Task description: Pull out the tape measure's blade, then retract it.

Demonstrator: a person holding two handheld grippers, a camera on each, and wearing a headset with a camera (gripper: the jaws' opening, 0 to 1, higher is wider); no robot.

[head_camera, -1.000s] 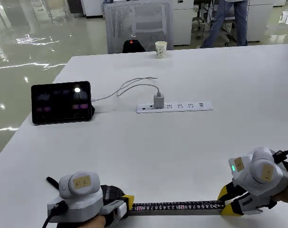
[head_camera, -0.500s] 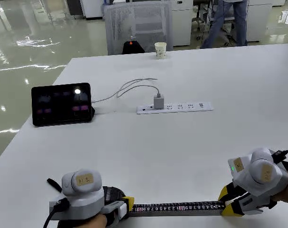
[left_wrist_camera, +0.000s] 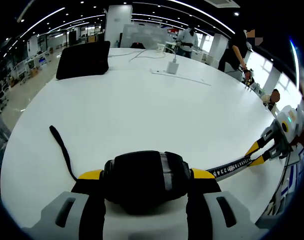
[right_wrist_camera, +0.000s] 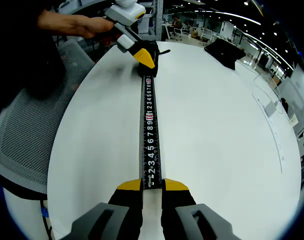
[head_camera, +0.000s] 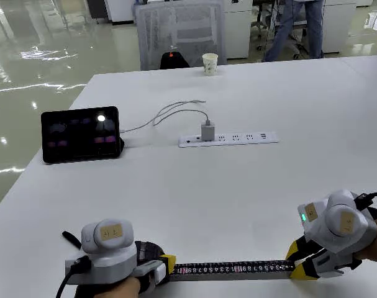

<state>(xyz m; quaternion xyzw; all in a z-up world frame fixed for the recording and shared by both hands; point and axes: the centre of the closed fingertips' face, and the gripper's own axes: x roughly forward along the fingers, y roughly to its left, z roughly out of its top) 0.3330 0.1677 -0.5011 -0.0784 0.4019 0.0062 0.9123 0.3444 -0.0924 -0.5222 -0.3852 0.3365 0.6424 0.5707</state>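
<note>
My left hand-held gripper [head_camera: 163, 266] clamped the tape measure case [left_wrist_camera: 141, 172] at the table's [head_camera: 238, 186] near edge. My right hand-held gripper [right_wrist_camera: 152, 185] pinched the blade [right_wrist_camera: 149, 130] by its end, its long axis running straight back to the case.

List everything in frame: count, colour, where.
table: 1, white, under everything
tablet: 1, black, standing near the left edge
power strip: 1, white, mid-table
charger: 1, grey, plugged into the strip's left part
cables: 2, pale, looping from charger toward tablet
paper cup: 1, white, far edge
chair: 1, grey mesh, behind the far edge
bystander: 1, blue trousers, beyond the far right
tape measure case: 1, black, near left
blade: 1, black with white numerals, stretched between the grippers
strap: 1, black, lying on the table beside the case
left gripper: 1, grey with yellow tips, jaws shut on the case
right gripper: 1, same colours, jaws shut on the blade's end
</note>
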